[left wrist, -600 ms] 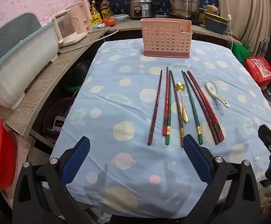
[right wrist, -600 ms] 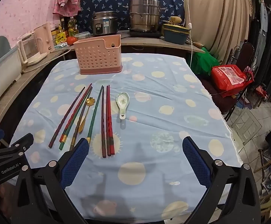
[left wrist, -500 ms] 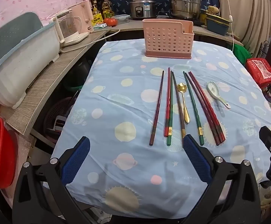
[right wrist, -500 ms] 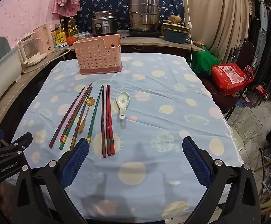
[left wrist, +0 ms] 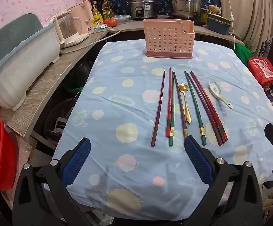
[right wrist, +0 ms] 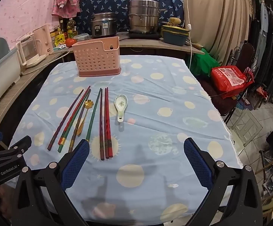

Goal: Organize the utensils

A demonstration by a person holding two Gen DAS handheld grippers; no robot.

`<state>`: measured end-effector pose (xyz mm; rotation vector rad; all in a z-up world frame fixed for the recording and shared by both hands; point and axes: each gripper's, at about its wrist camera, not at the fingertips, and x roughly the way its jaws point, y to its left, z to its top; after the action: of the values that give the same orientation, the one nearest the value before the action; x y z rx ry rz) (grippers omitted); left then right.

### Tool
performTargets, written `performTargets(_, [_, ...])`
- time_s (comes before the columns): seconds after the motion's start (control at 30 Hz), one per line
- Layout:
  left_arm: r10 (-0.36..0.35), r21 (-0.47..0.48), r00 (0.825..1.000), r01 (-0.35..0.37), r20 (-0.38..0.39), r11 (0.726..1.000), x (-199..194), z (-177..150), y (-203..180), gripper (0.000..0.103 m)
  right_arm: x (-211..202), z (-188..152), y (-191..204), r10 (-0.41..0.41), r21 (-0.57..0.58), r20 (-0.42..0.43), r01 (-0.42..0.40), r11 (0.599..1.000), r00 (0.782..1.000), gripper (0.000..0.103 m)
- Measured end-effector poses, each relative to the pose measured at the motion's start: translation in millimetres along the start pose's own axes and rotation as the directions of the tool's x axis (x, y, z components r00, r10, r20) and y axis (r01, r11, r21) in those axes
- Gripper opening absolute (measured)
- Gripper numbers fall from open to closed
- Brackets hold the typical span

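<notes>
Both tools, the left tool (left wrist: 135, 151) and the right tool (right wrist: 136, 151), hover fully spread and empty over the blue planet-print cloth on the counter (right wrist: 174, 86); against the earlier frames the left view has crept slightly nearer the utensils. Eight long lacquered chopsticks (left wrist: 194, 106), one gold flower-bowled spoon (left wrist: 185, 101) and one white ceramic soup spoon (left wrist: 218, 93) lie before one pink perforated plastic utensil basket (left wrist: 168, 38). A tool pad covers one chopstick's near end.
</notes>
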<state>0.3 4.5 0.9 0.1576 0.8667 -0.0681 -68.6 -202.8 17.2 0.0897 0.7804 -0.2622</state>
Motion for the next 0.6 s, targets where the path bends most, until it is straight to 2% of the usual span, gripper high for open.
performTargets(0.6, [-0.004, -0.005, 1.000, 0.004, -0.002, 1.000, 0.4, -0.5, 2.2, 0.095, -0.5, 2.1, -2.3, -0.001, 0.000, -0.001, 0.001, 1.000, 1.000, 0.096])
